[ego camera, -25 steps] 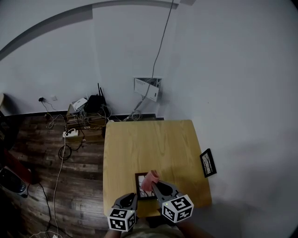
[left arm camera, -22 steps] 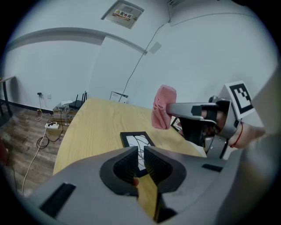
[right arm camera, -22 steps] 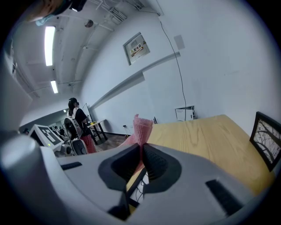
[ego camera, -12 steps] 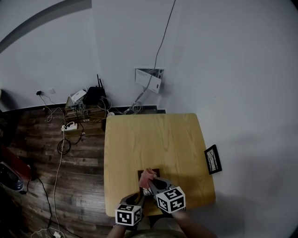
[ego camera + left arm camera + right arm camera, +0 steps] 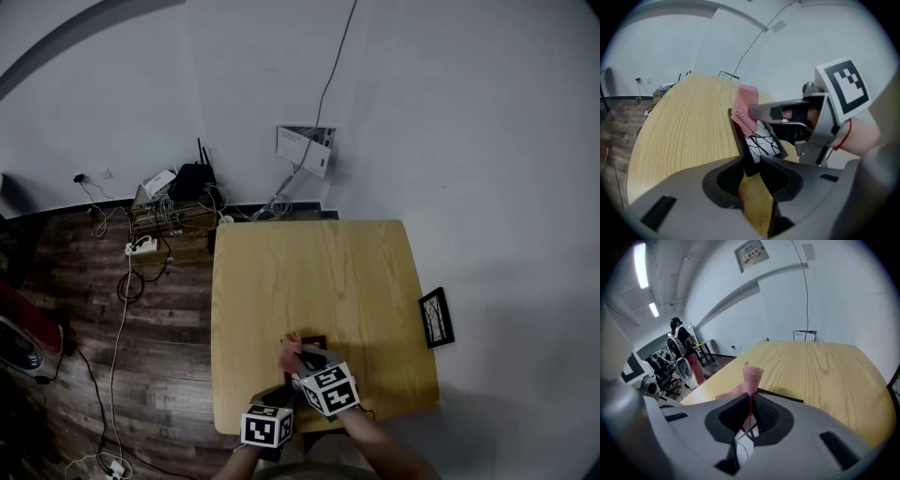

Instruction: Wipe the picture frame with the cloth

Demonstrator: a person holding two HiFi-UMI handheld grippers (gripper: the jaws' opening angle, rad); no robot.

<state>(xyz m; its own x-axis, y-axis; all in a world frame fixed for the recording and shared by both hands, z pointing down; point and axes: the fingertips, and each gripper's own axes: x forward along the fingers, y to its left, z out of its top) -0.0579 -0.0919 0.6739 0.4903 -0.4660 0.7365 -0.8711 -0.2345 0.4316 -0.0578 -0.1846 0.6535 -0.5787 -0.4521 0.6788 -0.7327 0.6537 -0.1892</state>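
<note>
My left tool [image 5: 752,165] clamps picture frame [image 5: 762,140], lower centre | my right tool [image 5: 750,414] pinches cloth [image 5: 745,109] at its top edge | wipe probably midway

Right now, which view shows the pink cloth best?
The left gripper view: the pink cloth shows clearly at the picture frame's edge. The right gripper view shows only the tuft beyond the right claw; the head view, a speck.
</note>
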